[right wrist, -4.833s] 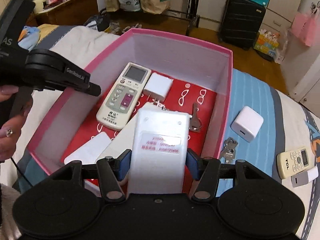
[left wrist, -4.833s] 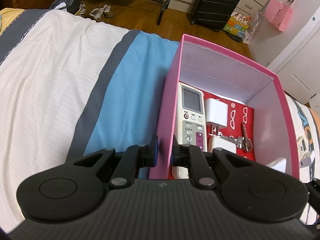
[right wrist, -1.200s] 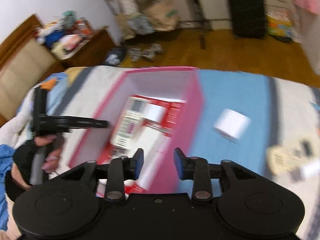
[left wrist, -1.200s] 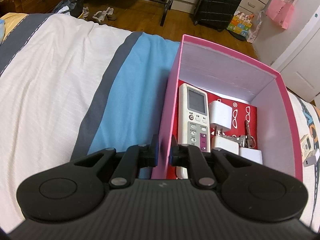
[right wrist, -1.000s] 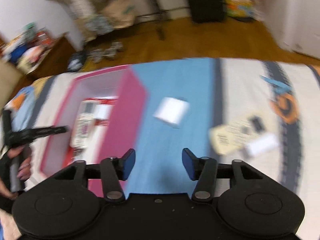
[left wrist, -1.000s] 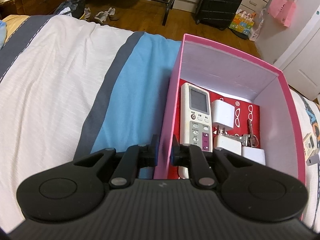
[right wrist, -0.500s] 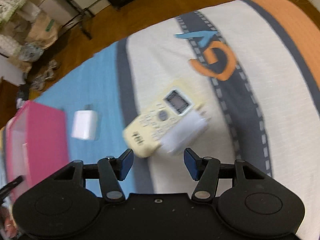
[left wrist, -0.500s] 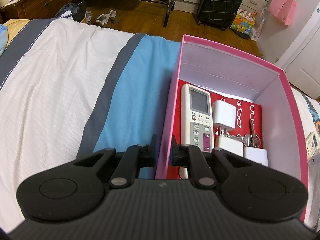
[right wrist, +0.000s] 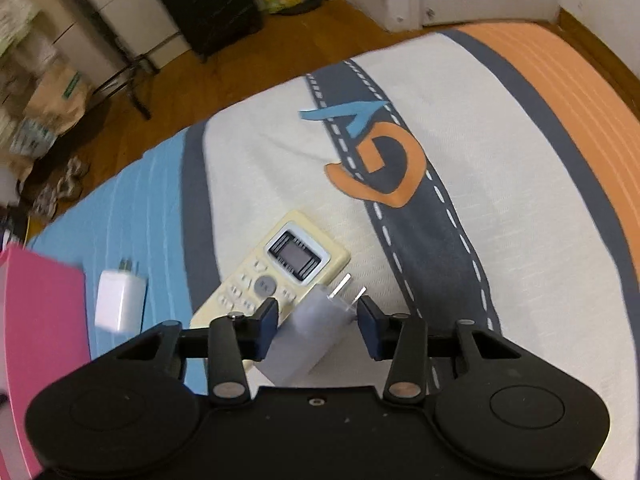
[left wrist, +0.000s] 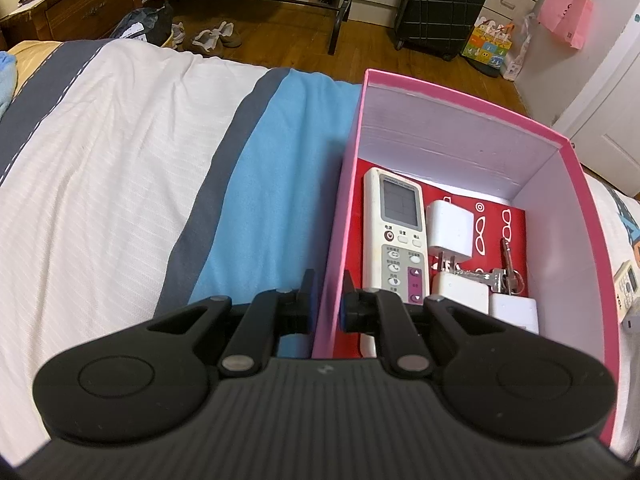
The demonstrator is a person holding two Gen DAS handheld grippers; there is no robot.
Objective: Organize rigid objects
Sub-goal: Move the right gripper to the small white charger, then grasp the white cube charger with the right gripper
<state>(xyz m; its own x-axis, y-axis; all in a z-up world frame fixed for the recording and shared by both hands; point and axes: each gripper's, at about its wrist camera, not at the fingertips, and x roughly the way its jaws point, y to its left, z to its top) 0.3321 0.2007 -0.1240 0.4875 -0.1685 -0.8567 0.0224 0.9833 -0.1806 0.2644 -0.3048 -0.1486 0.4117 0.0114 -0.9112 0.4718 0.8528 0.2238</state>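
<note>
A pink box (left wrist: 460,96) sits on the bed. It holds a white remote (left wrist: 394,236), white chargers (left wrist: 450,230) and keys (left wrist: 498,278). My left gripper (left wrist: 328,300) is shut on the box's left wall, one finger inside and one outside. Out on the bedspread lies a cream remote (right wrist: 280,276), and a white plug adapter (right wrist: 308,340) leans against its near side. My right gripper (right wrist: 317,320) points down over that adapter; its jaws are closing with the adapter between them, and the pads look just short of its sides.
Another white charger (right wrist: 120,304) lies on the blue stripe beside the pink box's corner (right wrist: 40,320). The striped bedspread (left wrist: 100,200) stretches left of the box. Beyond the bed's edge are a wooden floor, a black suitcase (left wrist: 440,4), bags and shoes.
My right gripper swung from above the box to the right and down over the cream remote and the adapter, and its jaws narrowed. The left gripper kept its hold on the box wall.
</note>
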